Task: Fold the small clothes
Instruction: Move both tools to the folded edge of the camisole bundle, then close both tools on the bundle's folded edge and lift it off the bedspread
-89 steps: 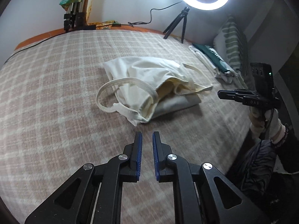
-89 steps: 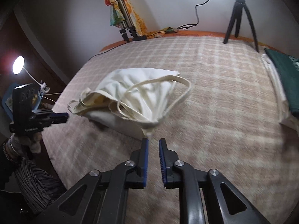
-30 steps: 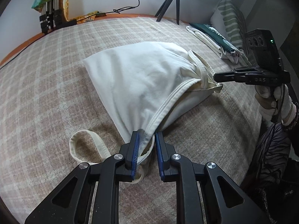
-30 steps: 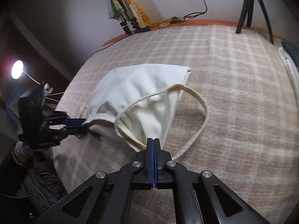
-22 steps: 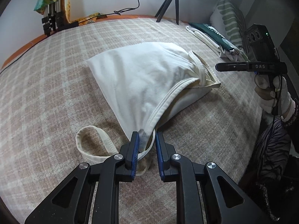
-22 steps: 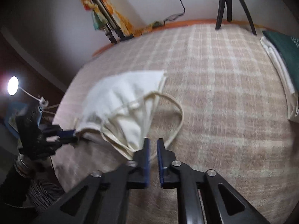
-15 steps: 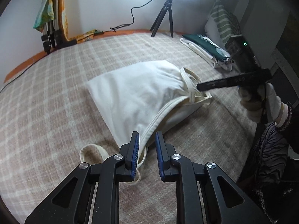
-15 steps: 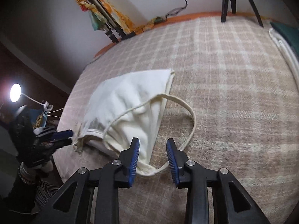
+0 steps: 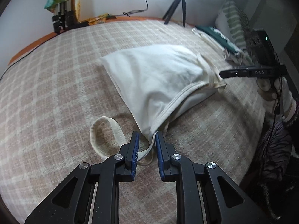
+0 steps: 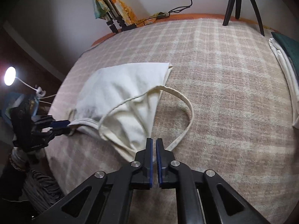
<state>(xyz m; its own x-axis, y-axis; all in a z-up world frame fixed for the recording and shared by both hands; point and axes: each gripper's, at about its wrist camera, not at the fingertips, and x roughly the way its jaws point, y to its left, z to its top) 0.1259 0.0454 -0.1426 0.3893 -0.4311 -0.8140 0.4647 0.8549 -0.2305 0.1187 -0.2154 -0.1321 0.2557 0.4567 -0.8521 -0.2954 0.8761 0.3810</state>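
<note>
A cream tank top [image 9: 155, 76] lies folded on the checked blanket [image 9: 56, 78]. My left gripper [image 9: 146, 139] is open, its jaws either side of the garment's near corner and a strap; a loose strap loop [image 9: 104, 130] lies to its left. In the right wrist view the tank top [image 10: 121, 102] spreads ahead, one strap [image 10: 186, 117] curving right. My right gripper [image 10: 153, 145] stands at the garment's lower corner with jaws nearly together; whether cloth is between them is unclear. Each gripper also shows in the other view, the right [image 9: 243, 72] and the left [image 10: 56, 127].
Folded green and white clothes [image 9: 216, 37] and a striped pillow [image 9: 235, 24] lie at the blanket's right edge. A ring light tripod [image 9: 177, 9] and a stand with coloured cloth [image 9: 63, 5] stand at the back. A small lamp [image 10: 10, 75] glows at the left.
The right gripper, wide open half a second ago, has narrowed at the garment's corner. The left gripper has moved in around the near corner. The garment lies flatter than three seconds ago.
</note>
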